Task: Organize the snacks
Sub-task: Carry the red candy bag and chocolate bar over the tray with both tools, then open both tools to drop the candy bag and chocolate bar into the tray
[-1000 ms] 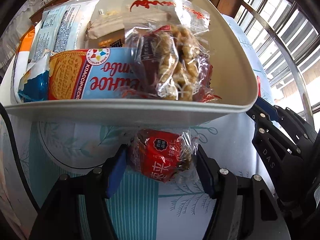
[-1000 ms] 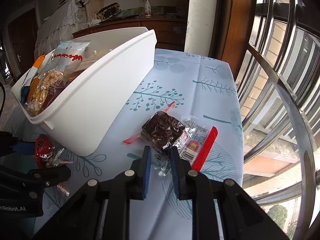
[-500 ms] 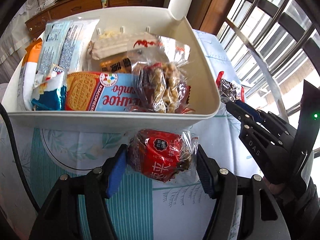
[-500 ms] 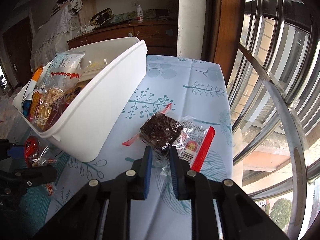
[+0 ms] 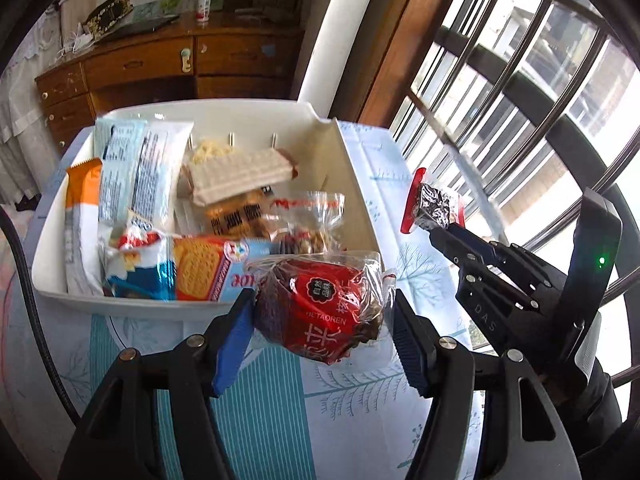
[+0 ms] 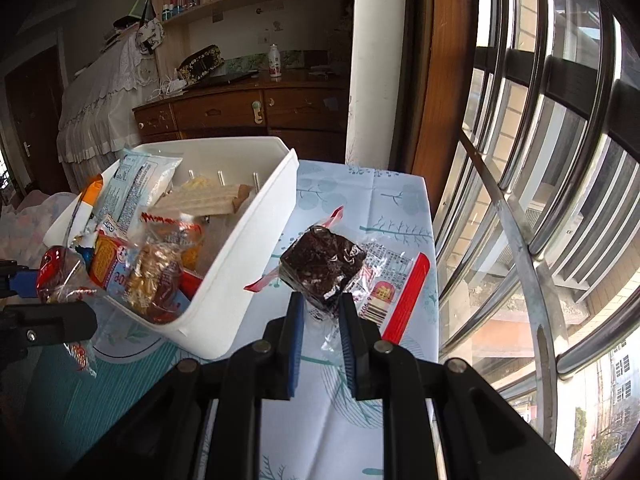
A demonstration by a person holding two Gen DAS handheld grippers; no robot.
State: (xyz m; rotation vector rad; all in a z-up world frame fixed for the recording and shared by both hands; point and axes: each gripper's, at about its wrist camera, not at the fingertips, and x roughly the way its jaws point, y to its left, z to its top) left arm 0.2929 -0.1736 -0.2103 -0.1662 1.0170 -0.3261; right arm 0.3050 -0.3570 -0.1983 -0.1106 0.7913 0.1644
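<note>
My left gripper (image 5: pixel 324 320) is shut on a red-wrapped snack (image 5: pixel 320 312) and holds it above the table, just in front of the white bin's (image 5: pixel 348 160) near rim. My right gripper (image 6: pixel 320 308) is shut on a clear packet with a dark brown cake (image 6: pixel 324 264) and a red sealed edge, lifted off the tablecloth to the right of the bin (image 6: pixel 248 264). The right gripper and its packet (image 5: pixel 434 206) also show at the right of the left wrist view. The red snack (image 6: pixel 56 272) shows at the left edge of the right wrist view.
The bin holds several snack packs: a biscuit pack (image 5: pixel 200 268), a wafer pack (image 5: pixel 240 172), a blue-white bag (image 5: pixel 132 160). The table has a blue-and-white leaf cloth (image 6: pixel 372 204). A barred window (image 6: pixel 540 160) runs along the right; a wooden dresser (image 6: pixel 240 112) stands behind.
Both grippers have risen with their snacks. The dark cake packet has come off the tablecloth, and the red snack now sits level with the bin's rim. The views look down into the bin.
</note>
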